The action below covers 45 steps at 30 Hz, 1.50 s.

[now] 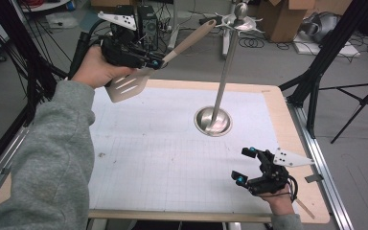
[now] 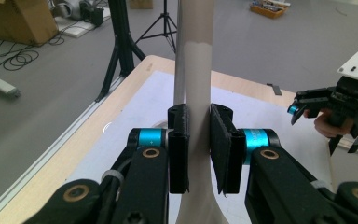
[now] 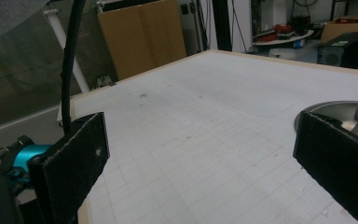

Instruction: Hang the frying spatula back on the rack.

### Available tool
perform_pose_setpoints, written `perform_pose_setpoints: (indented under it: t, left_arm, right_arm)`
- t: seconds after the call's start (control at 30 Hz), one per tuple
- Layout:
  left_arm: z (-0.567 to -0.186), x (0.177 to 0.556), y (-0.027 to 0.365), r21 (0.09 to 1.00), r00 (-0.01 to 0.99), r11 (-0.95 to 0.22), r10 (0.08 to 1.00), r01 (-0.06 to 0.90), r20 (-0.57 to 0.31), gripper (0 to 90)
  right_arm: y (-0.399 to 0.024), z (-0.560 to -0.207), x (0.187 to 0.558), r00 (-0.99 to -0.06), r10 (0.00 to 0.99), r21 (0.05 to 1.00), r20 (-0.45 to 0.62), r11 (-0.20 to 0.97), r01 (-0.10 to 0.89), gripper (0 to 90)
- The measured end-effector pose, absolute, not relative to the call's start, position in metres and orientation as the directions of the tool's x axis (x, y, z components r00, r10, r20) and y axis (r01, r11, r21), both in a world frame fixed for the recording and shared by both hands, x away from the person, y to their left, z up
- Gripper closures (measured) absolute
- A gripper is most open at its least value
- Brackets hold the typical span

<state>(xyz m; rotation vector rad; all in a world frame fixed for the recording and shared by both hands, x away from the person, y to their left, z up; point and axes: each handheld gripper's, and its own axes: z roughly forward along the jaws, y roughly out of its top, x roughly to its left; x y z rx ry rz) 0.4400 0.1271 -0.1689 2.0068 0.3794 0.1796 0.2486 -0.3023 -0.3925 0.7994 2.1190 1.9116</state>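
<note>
Fingers (image 1: 244,166) of the right gripper, at the lower right of the high view, stand wide apart with nothing between them, low over the white gridded surface (image 1: 172,158). Farther up, at centre frame, sits the round steel base of the tall metal utensil stand (image 1: 213,120), its pole rising to hooks at the top. At the upper left, the left gripper's fingers (image 1: 159,61) are clamped on the neck of the slotted steel spatula with a pale beige handle (image 1: 148,74). Its long axis runs diagonally, blade lower left, handle end pointing upper right toward the hooks, so the left hand looks better placed for hanging it.
</note>
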Motion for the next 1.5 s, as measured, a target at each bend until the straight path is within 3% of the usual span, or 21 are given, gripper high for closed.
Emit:
perform_pose_setpoints:
  t: [1.5]
  left_arm:
    - [-0.199, 0.460, 0.091, 0.864, 0.951, -0.446, 0.292, 0.232, -0.104, 77.4]
  right_arm:
    - [-0.306, -0.394, 0.248, -0.836, 0.502, 0.961, 0.223, 0.029, 0.273, 2.2]
